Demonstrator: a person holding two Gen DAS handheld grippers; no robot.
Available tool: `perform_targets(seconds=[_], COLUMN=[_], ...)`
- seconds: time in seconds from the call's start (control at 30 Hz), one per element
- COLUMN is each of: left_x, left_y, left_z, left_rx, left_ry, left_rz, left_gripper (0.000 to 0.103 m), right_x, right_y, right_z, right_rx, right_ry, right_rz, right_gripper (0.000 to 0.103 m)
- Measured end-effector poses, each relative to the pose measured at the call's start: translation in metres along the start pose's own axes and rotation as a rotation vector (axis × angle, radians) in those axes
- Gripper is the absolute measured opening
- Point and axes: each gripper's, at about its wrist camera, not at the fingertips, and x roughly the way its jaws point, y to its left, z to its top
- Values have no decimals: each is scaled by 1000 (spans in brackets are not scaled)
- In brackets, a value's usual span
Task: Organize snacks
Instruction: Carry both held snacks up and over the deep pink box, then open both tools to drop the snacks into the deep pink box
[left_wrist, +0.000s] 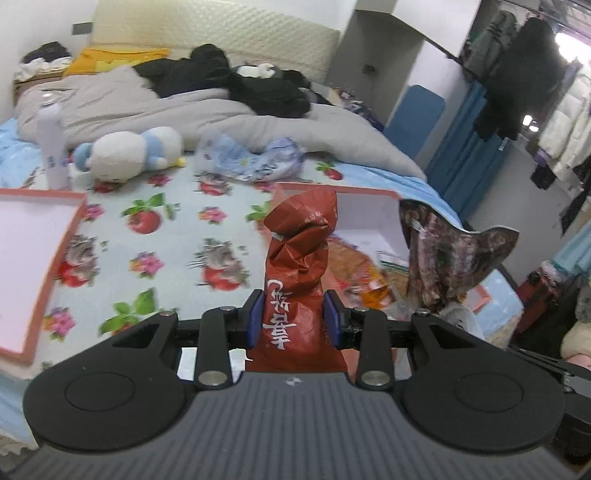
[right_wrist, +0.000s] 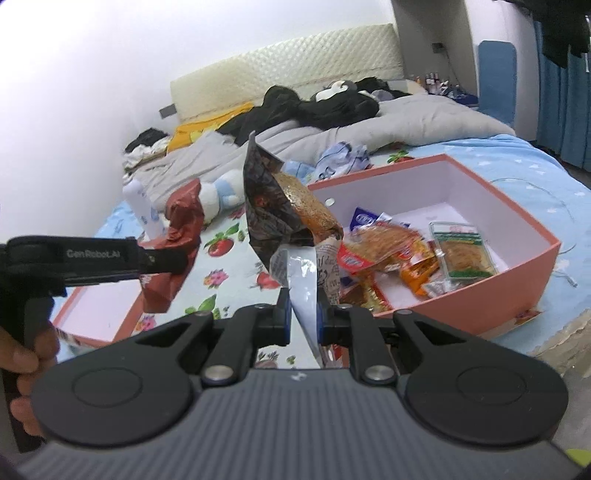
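On the bed, going from the left, the pink box lid (left_wrist: 33, 258) lies inside-up on the fruit-print sheet (left_wrist: 166, 236), at about 9 o'clock from the left gripper. Behind it, near 10 o'clock, a white bottle (left_wrist: 51, 144) stands upright, with a white and blue plush toy (left_wrist: 129, 151) lying just beside it and a crumpled pale-blue plastic wrapper (left_wrist: 251, 158) further along toward 12 o'clock.

The left gripper (left_wrist: 293, 321) has its 2 blue pads pinching the red snack bag (left_wrist: 299, 280) across the middle; the bag stands upright between them, its crumpled top twisted and pointing toward 12 o'clock, clear of the sheet.

To its right, around 2 o'clock, the dark patterned snack bag (left_wrist: 443, 251) hangs in the air in front of the pink box (left_wrist: 369, 192). From the other side, the right gripper (right_wrist: 303, 317) shows its fingers drawn close, nipping the bag's thin silvery bottom edge, so the dark bag (right_wrist: 280, 206) rises from the pads toward 12 o'clock.

The pink box (right_wrist: 532, 258) sits open at 2 o'clock from the right gripper, holding several snack packets (right_wrist: 406, 251), among them a clear green-edged packet (right_wrist: 461, 254). A hand (right_wrist: 26, 365) grips the left tool's handle at 9 o'clock.
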Motion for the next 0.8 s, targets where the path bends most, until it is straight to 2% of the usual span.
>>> perform_targets(seconds=[0.17,0.43,0.8], left_x=[26,86,193], left_y=[-31,-70,-90], left_z=[12,34,71], left_rx=[28,68,61], left_ry=[20,57,126], left_rz=[-41,-59,-15], left_gripper=[40,40,40], right_x=[5,37,120], right_y=[-24,-78,-137], right_z=[14,43,61], right_rx=[-5,38,68], right_ry=[-38,-62,27], right_rz=[-42,-92,-93], right_gripper=[15,16,16])
